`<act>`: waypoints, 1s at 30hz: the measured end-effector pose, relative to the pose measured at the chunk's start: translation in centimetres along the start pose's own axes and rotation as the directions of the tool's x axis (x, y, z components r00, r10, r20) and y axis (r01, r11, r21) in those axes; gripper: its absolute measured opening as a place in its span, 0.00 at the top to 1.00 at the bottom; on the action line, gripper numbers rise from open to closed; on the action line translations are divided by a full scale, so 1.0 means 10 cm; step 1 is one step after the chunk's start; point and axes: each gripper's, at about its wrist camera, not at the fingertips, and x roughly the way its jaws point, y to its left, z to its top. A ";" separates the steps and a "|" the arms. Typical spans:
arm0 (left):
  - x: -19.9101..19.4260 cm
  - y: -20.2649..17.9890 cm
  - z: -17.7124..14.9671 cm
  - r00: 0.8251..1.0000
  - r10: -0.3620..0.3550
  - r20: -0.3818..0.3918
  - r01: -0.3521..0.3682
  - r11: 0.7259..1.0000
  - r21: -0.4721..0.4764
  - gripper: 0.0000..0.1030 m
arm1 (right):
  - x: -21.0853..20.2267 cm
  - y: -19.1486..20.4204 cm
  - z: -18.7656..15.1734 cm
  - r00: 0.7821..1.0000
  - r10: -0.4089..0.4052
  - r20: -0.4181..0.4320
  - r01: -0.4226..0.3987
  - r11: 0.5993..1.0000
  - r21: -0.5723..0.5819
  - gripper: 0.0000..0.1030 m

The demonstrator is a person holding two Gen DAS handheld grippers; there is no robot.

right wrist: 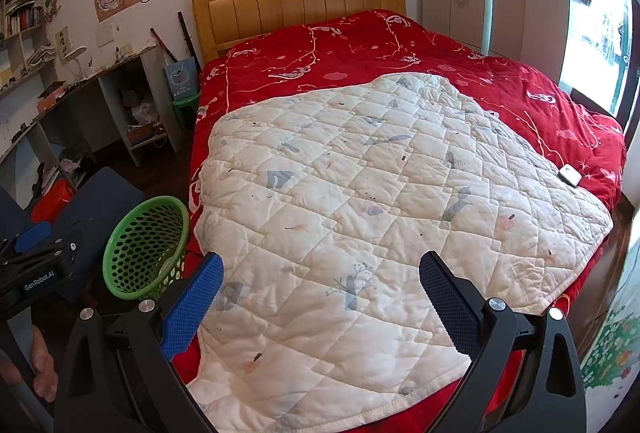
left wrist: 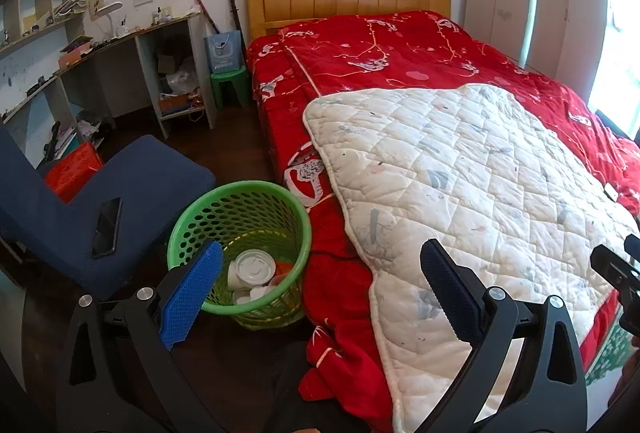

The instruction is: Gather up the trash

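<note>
Both tools, left (left wrist: 322,273) and right (right wrist: 321,281), gape wide and empty; "GenRobot.AI" marks the left.

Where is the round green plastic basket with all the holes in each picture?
Left wrist view: the green perforated plastic basket stands on the floor at lower left, behind the left gripper, white cups inside.
Right wrist view: the same basket sits at the left edge, beside the bed, insides hidden.
Shared landmark: the white quilted blanket on the red bedspread.
</note>
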 end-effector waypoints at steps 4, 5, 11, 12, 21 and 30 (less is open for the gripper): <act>0.00 0.01 0.00 1.000 0.001 0.000 -0.001 1.000 0.000 0.05 | 0.00 0.00 0.00 1.000 0.000 0.001 0.000 1.000 0.000 0.08; 0.01 0.01 0.00 1.000 0.002 -0.002 -0.002 1.000 -0.001 0.05 | 0.00 0.01 0.00 1.000 0.000 0.001 0.000 1.000 0.000 0.08; 0.01 0.02 0.00 1.000 0.005 -0.002 -0.005 1.000 -0.004 0.05 | -0.01 0.02 0.01 1.000 0.003 0.006 -0.003 1.000 -0.003 0.08; 0.01 0.01 0.00 1.000 0.005 -0.001 -0.005 1.000 -0.004 0.05 | -0.01 0.02 0.02 1.000 0.004 0.005 -0.004 1.000 -0.005 0.08; 0.01 0.03 -0.01 1.000 0.010 0.000 -0.010 1.000 -0.009 0.05 | -0.02 0.04 0.03 1.000 0.005 0.011 -0.005 1.000 -0.008 0.08; 0.01 0.04 -0.02 1.000 0.019 0.002 -0.019 1.000 -0.009 0.05 | -0.01 0.04 0.03 1.000 0.011 0.007 -0.011 1.000 -0.009 0.08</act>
